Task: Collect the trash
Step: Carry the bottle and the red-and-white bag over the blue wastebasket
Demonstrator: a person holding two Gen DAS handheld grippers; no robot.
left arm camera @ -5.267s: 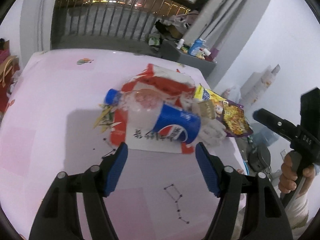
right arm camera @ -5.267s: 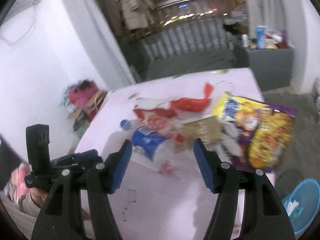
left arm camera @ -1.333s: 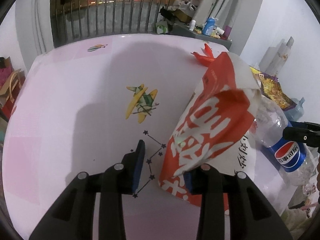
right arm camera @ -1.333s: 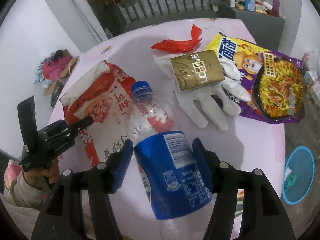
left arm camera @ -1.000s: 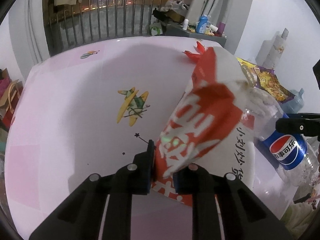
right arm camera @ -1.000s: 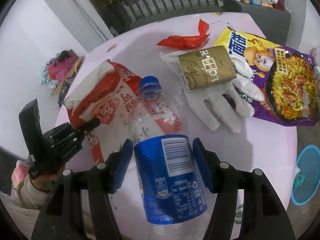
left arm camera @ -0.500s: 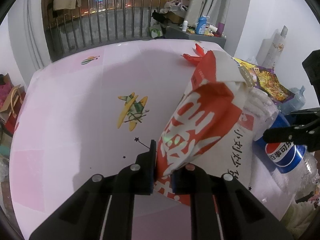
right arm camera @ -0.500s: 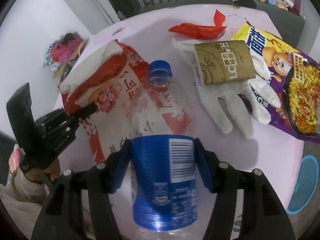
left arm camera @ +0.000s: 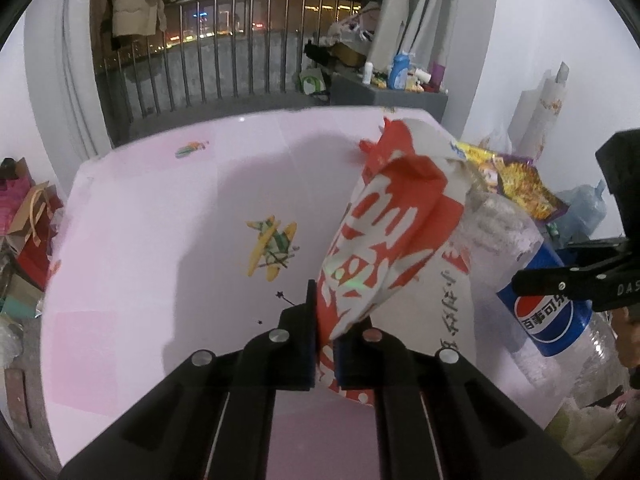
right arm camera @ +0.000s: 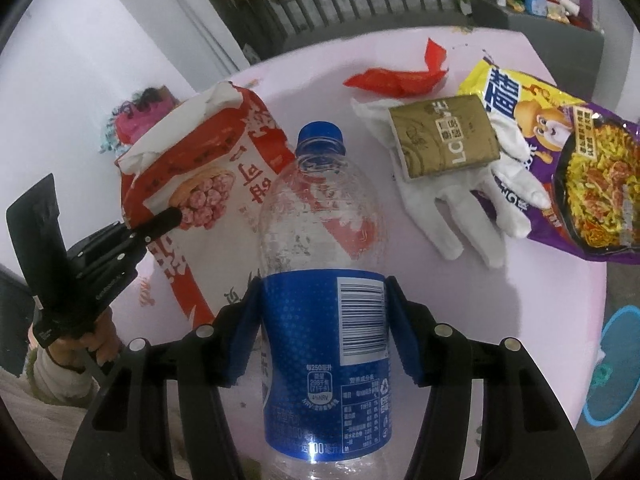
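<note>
Jaws: left gripper (left arm camera: 325, 334) clamped on red-and-white plastic snack bag (left arm camera: 384, 240), centre frame; right gripper (right arm camera: 324, 320) clasping clear plastic bottle with blue cap and blue Pepsi label (right arm camera: 324, 280), lower centre. Upper right on pink table (right arm camera: 440, 300): gold carton (right arm camera: 444, 142) lettered "LC", white glove (right arm camera: 472, 208), purple-yellow noodle packet (right arm camera: 568, 152).

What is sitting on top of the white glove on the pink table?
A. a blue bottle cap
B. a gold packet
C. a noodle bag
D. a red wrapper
B: the gold packet lies flat across the white glove, while the red wrapper sits apart behind it.
</note>
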